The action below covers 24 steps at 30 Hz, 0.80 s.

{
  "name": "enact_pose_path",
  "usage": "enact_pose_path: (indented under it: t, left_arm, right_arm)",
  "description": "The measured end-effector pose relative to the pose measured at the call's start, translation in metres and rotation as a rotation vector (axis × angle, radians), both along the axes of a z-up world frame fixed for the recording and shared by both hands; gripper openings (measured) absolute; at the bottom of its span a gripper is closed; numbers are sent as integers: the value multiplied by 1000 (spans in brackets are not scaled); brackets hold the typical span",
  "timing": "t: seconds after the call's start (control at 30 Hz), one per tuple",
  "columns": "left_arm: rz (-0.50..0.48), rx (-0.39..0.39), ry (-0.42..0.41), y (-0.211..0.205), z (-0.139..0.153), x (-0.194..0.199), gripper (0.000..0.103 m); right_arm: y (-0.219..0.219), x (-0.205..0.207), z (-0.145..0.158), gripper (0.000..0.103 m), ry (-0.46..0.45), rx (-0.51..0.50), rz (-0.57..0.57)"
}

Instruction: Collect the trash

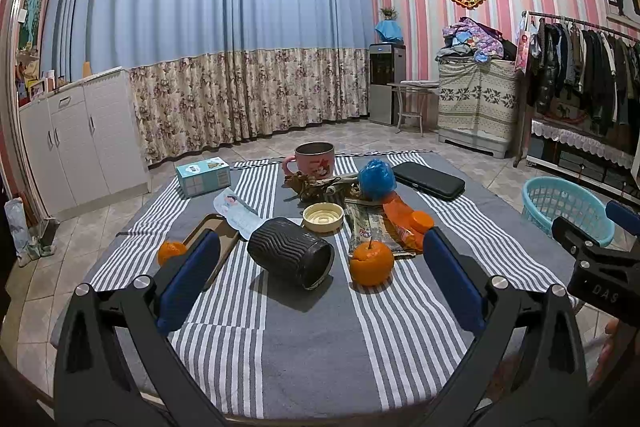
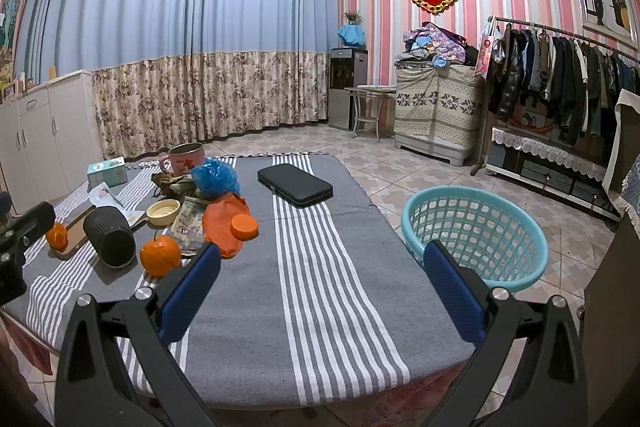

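Striped worktop (image 2: 328, 267) fills the view, teal basket (image 2: 476, 227) on the floor just off its right edge. Trash sits far-left: orange wrapper (image 2: 222, 227), blue bag (image 2: 216, 178), printed packet (image 2: 188, 221). Left claw (image 1: 320, 259) spread wide, empty; right claw (image 2: 322, 261) spread too, holding nothing.

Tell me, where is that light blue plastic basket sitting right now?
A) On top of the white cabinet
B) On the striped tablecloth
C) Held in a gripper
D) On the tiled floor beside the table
D: the light blue plastic basket stands on the tiled floor past the edge of the striped tablecloth, empty and apart from both open grippers.
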State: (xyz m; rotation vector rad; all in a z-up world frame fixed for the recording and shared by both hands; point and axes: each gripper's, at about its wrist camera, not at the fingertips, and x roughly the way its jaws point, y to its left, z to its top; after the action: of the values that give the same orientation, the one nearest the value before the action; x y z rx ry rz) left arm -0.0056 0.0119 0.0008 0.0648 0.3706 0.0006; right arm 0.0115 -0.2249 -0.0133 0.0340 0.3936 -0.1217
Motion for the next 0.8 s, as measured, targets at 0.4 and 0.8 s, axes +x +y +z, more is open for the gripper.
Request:
enact_pose_path:
  t: [0.4,0.8]
  left_arm:
    - [2,-7,5,2,-1,1,98]
    - [1,-8,7,3,-2,2,98]
  right_arm:
    - [1,1,-1,99,-1,-1,-1]
    - [0,1,-1,99,1,-2,-1]
